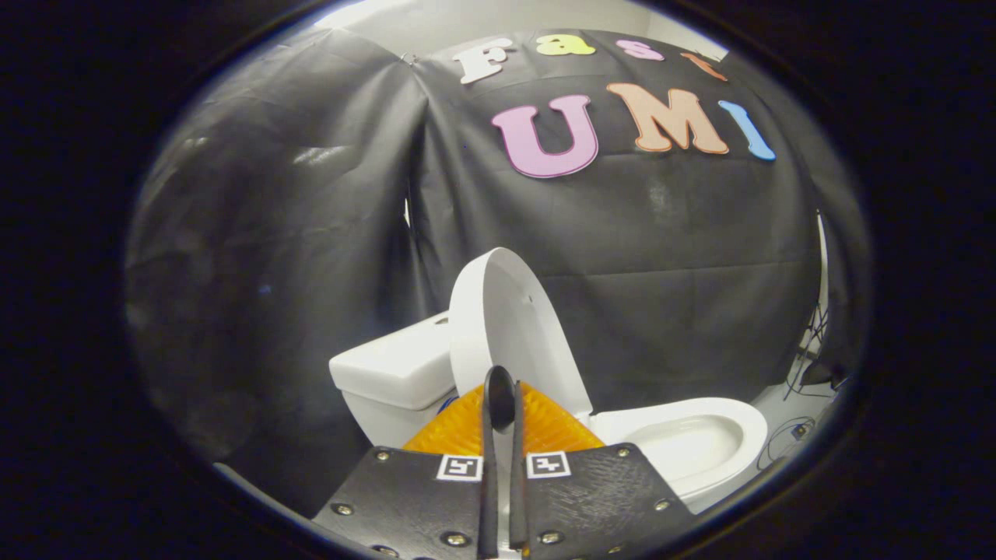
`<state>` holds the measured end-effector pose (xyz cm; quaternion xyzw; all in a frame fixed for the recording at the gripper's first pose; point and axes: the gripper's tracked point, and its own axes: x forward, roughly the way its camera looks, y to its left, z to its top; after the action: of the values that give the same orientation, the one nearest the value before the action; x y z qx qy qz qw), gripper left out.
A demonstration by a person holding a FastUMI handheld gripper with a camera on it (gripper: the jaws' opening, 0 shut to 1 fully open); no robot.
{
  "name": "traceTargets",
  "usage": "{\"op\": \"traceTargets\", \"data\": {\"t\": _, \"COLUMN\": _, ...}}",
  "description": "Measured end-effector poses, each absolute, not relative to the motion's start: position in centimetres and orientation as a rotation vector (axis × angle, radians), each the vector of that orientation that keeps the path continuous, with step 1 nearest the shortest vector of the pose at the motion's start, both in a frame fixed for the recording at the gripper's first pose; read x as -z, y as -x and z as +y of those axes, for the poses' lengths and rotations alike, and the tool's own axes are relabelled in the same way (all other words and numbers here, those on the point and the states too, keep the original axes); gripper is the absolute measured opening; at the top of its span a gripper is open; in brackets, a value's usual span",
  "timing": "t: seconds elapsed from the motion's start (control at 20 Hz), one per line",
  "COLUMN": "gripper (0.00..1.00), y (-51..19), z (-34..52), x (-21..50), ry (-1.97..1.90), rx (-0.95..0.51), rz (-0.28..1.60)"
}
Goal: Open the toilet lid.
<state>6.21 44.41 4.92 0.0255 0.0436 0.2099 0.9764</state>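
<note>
Backdrop: black cloth wall (661, 257).
Lid: white oval plastic toilet lid (510, 327) raised upright.
Gripper (498, 400): fingers nearly together, clamped on nothing discernible.
Advice: lid to be leaned gently back against white ceramic tank (393, 369).

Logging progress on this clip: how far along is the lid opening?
Mostly done: the lid stands raised near the tank, and the bowl is exposed. In hand: the gripper fingers sit nearly closed at the lid's edge; grip unclear. Left: letting go and backing off.
</note>
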Motion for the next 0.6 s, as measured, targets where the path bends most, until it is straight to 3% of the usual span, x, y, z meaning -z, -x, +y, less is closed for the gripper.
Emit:
{"op": "traceTargets", "data": {"t": 0.15, "gripper": 0.08, "y": -6.0, "z": 45.1, "x": -4.5, "ry": -0.063, "rx": -0.446, "rz": 0.102}}
{"op": "traceTargets", "data": {"t": 0.4, "gripper": 0.28, "y": -6.1, "z": 44.9, "x": -3.8, "ry": -0.141, "rx": -0.495, "rz": 0.16}}
{"op": "traceTargets", "data": {"t": 0.5, "gripper": 0.42, "y": -6.2, "z": 44.1, "x": -3.3, "ry": -0.124, "rx": -0.493, "rz": 0.179}}
{"op": "traceTargets", "data": {"t": 0.6, "gripper": 0.63, "y": -6.1, "z": 43.3, "x": -3.4, "ry": -0.116, "rx": -0.5, "rz": 0.188}}
